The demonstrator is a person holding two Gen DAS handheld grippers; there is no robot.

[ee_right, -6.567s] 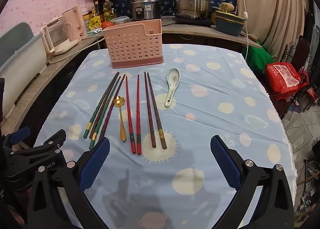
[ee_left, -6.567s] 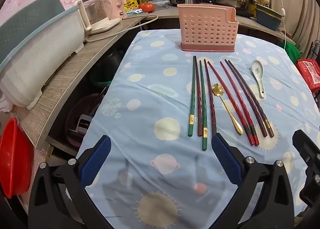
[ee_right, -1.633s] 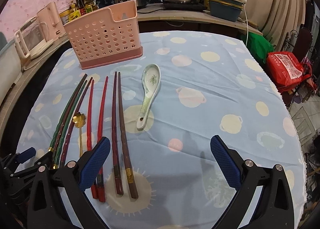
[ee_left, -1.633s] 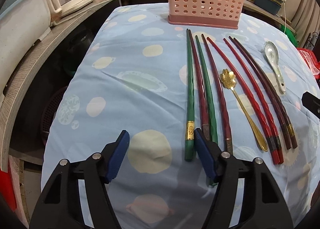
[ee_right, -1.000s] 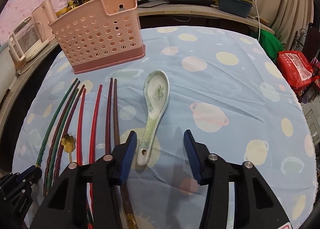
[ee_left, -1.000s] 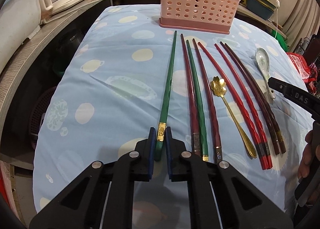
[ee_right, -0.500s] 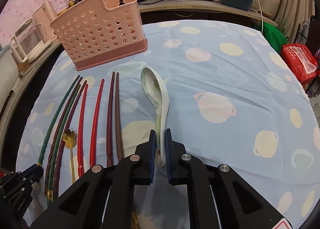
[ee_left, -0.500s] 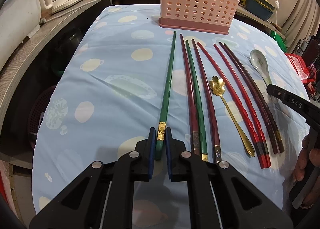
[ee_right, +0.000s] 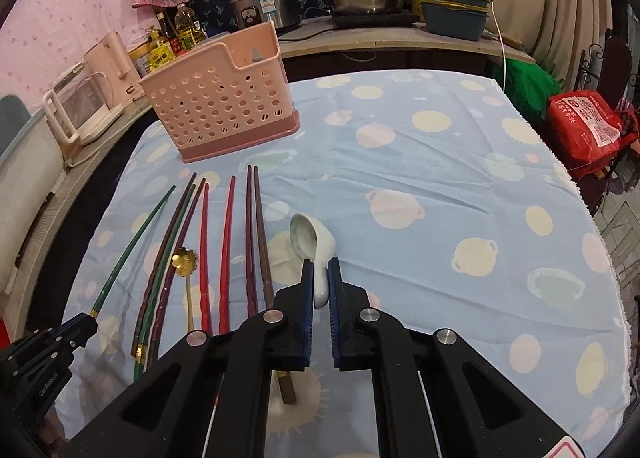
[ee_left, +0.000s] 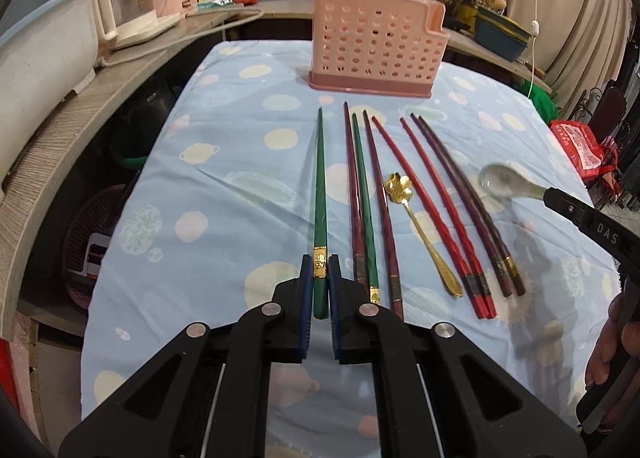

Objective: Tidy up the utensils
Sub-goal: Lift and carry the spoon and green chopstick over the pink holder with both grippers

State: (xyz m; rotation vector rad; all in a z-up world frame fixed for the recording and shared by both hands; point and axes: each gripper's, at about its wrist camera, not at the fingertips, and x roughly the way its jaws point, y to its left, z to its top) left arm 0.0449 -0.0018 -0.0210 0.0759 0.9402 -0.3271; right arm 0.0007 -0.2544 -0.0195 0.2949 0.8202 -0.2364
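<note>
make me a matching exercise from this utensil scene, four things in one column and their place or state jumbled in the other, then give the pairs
Things:
1. green chopstick
2. ceramic spoon
3. gold flower spoon
4. pink utensil basket

Places or states:
A. standing upright at the far end of the table, nothing visible in it
B. clamped by its handle in the right gripper
C. lying flat on the cloth among the red chopsticks
D. clamped near its gold band in the left gripper

Pairs: 1-D, 2-B, 3-C, 4-A
</note>
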